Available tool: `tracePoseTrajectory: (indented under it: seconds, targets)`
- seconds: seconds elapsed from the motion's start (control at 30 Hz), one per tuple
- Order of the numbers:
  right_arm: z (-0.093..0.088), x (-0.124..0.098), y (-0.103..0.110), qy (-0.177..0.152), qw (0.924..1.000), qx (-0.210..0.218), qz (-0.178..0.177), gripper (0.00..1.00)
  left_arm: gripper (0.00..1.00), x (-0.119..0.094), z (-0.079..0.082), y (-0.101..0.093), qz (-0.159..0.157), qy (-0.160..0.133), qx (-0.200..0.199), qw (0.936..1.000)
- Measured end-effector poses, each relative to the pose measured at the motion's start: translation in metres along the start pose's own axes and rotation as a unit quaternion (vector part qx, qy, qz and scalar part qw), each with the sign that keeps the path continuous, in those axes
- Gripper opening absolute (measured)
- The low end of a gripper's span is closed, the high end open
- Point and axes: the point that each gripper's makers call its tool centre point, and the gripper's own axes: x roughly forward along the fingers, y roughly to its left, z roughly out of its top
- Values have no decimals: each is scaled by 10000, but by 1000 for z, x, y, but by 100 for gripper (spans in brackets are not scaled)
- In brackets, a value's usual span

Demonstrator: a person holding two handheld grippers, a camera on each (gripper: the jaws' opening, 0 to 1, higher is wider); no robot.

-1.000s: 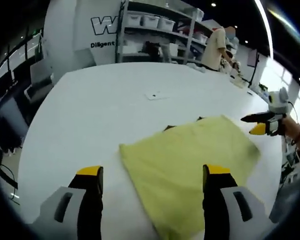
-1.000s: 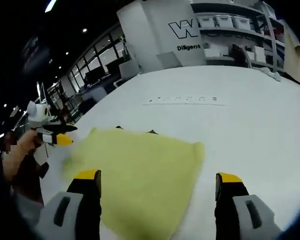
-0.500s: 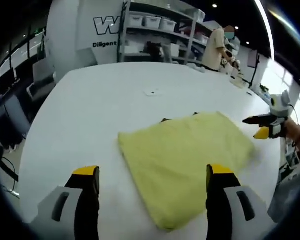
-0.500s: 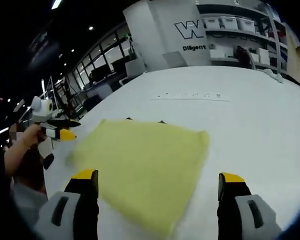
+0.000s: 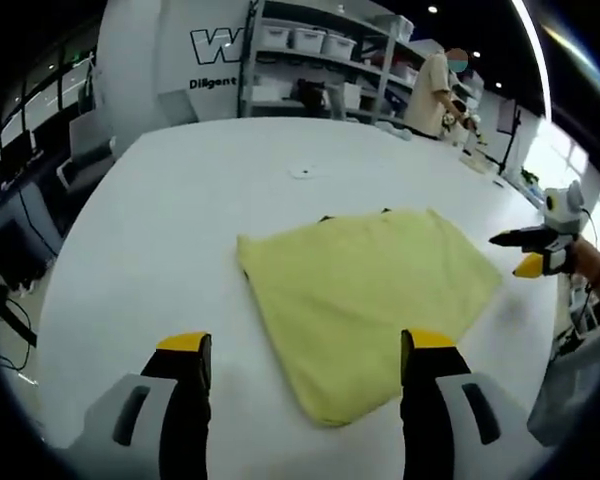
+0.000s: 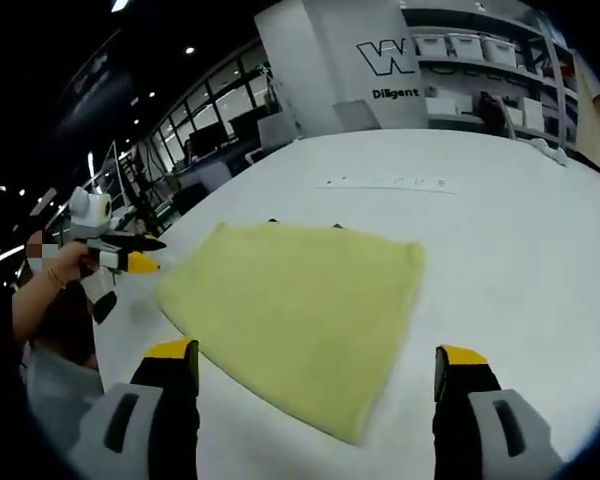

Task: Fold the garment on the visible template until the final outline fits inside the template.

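A folded yellow garment (image 5: pixel 365 300) lies flat on the white tabletop (image 5: pixel 180 220), ahead of the left tool (image 5: pixel 305 350), whose jaws are spread and empty. The right tool (image 6: pixel 315 360) is likewise spread, the cloth at its 12 o'clock. The left gripper view also shows shelving (image 5: pixel 320 60) at 12 o'clock with a person (image 5: pixel 432 95) beside it.
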Motion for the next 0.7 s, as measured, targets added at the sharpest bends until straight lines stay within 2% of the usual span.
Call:
tracePoseTrajectory:
  seconds: [0.1, 0.33, 0.53, 0.7]
  targets:
    - [-3, -3, -1, 6, 10000, 2, -28, 96, 64, -3, -6, -1, -47, 32, -8, 10000]
    - [-9, -7, -2, -44, 9999, -54, -103, 86, 57, -6, -21, -4, -146, 119, -6, 9998]
    - [-22, -8, -2, 95, 9998, -166, -110, 78, 48, -8, -36, -5, -181, 240, 9, 9995]
    - [-35, -10, -3, 266, 9990, -346, -87, 63, 42, -11, -47, -2, -178, 276, -108, 9994]
